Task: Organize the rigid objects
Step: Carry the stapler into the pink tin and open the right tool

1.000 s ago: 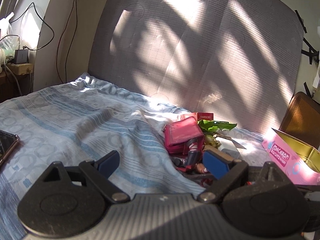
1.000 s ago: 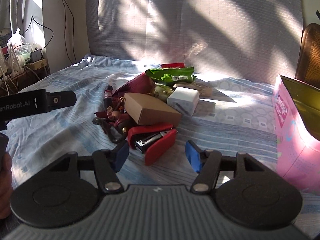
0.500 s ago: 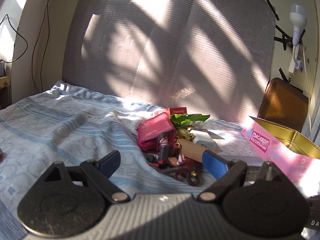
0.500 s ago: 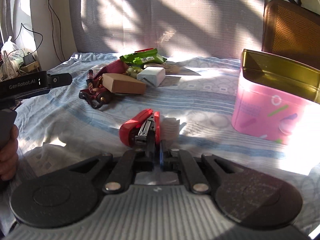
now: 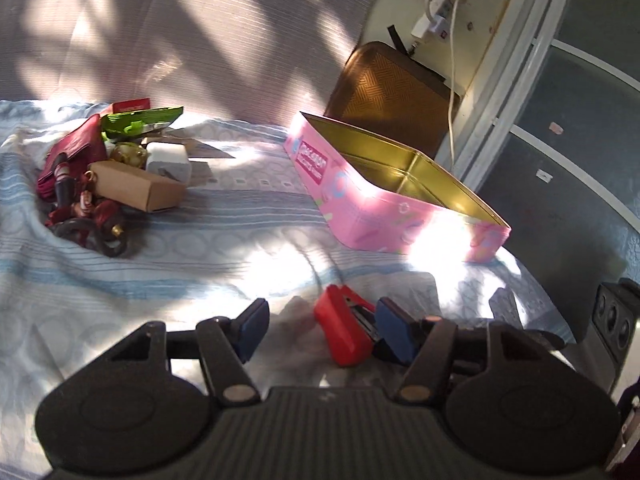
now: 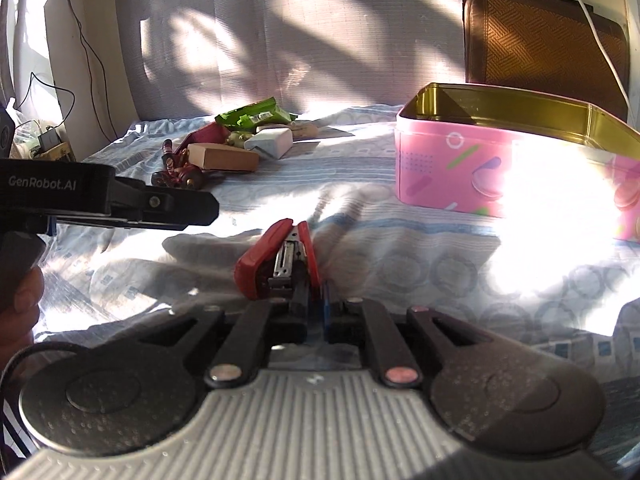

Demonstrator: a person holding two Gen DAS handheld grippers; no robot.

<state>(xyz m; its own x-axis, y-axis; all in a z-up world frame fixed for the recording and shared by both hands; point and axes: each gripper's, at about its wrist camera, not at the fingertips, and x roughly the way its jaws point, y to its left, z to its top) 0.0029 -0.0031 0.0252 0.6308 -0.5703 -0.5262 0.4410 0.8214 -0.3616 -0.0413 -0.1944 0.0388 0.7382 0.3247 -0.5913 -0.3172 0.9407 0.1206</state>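
A red stapler (image 6: 280, 260) is clamped by its rear end in my right gripper (image 6: 316, 308), which is shut on it just above the blue sheet. In the left wrist view the stapler (image 5: 344, 332) shows between my left gripper's (image 5: 322, 332) closing jaws, close to the right-hand pad (image 5: 394, 334); the other pad stands clear of it. The left gripper (image 6: 160, 204) reaches in from the left in the right wrist view. An open pink tin (image 5: 400, 208) with a gold inside (image 6: 480, 160) stands to the right. It looks empty.
A pile lies at the back left: a brown cardboard box (image 5: 136, 190), a white box (image 5: 168, 160), a green packet (image 5: 140, 120), a red wallet (image 5: 76, 148) and small figures (image 5: 88, 216). A brown woven board (image 5: 392, 92) leans behind the tin. The bed's edge drops off at the right.
My right gripper shut on the stapler and carried it away from the pile toward the tin. My left gripper swung right from the pile to face the stapler, and its jaws narrowed.
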